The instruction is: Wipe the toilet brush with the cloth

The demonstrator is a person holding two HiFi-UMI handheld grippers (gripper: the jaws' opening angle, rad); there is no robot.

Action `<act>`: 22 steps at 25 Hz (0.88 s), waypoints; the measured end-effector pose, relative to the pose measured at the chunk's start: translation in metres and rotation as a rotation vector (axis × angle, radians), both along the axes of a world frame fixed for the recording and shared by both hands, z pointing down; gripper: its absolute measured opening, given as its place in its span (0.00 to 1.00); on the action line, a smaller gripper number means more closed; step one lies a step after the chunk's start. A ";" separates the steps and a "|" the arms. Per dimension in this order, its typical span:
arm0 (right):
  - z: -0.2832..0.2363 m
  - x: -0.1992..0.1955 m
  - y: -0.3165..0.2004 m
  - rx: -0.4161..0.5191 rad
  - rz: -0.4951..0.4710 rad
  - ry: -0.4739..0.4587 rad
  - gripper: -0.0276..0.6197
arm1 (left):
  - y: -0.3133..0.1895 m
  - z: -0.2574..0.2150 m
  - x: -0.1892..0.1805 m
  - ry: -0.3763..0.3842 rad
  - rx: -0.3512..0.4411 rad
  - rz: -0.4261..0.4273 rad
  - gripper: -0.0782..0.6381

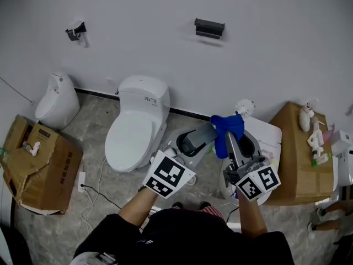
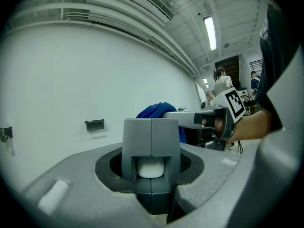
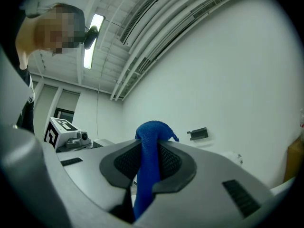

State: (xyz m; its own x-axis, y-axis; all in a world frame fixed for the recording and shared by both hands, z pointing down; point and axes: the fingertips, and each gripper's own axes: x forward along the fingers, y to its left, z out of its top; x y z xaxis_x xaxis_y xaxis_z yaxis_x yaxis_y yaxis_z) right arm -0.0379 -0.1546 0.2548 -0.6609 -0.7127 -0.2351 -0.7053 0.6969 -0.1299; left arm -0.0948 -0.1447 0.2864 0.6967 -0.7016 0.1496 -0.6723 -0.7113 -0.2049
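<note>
Dark-clothed person (image 1: 182, 236): lower centre of the head view, both forearms reaching up-frame to the grippers.

White toilet (image 1: 135, 126): centre-left, lid down, not involved.

Cardboard box (image 1: 38, 164): torn, at the left edge. Second box (image 1: 300, 153): at the right, small bottles on top.

Toilet brush (image 1: 244, 107): held in the air at centre-right, above the floor. Its long axis runs diagonally from lower left to upper right of the head view. The white brush head points to the upper right, and the grey handle (image 2: 151, 137) points back toward the person.

Blue cloth (image 1: 227, 127): draped over the shaft, between the handle and the head.

Left gripper (image 1: 198, 138): jaws closed on the brush handle, fairly wide apart because the handle is broad.

Right gripper (image 3: 148, 167): jaws pinched on a narrow fold of the cloth, which stands up between them.

Risks, as judged:
- The fold is thin, so a pull along the shaft could drag the cloth out of the jaws.
- The cloth may snag on the bristles.
- The brush is held only at its handle end, so pressure near the head could make it pivot in the left jaws.
</note>
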 end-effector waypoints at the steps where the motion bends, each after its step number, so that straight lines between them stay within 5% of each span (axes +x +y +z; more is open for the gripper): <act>1: -0.001 -0.001 0.000 0.001 -0.004 -0.002 0.15 | 0.001 -0.002 0.000 0.006 0.002 0.003 0.34; 15: -0.017 -0.013 0.013 0.079 -0.058 -0.037 0.15 | 0.020 -0.021 0.004 0.111 0.022 0.073 0.34; 22: -0.015 -0.021 0.014 0.107 -0.035 0.028 0.15 | 0.027 -0.028 -0.006 0.177 0.001 0.093 0.34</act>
State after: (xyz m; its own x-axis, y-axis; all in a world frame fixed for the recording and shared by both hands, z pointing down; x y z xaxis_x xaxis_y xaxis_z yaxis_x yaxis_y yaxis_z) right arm -0.0589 -0.1407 0.2401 -0.6924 -0.6609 -0.2894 -0.6825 0.7301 -0.0344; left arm -0.1011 -0.1178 0.2583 0.7738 -0.6332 0.0181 -0.6294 -0.7718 -0.0899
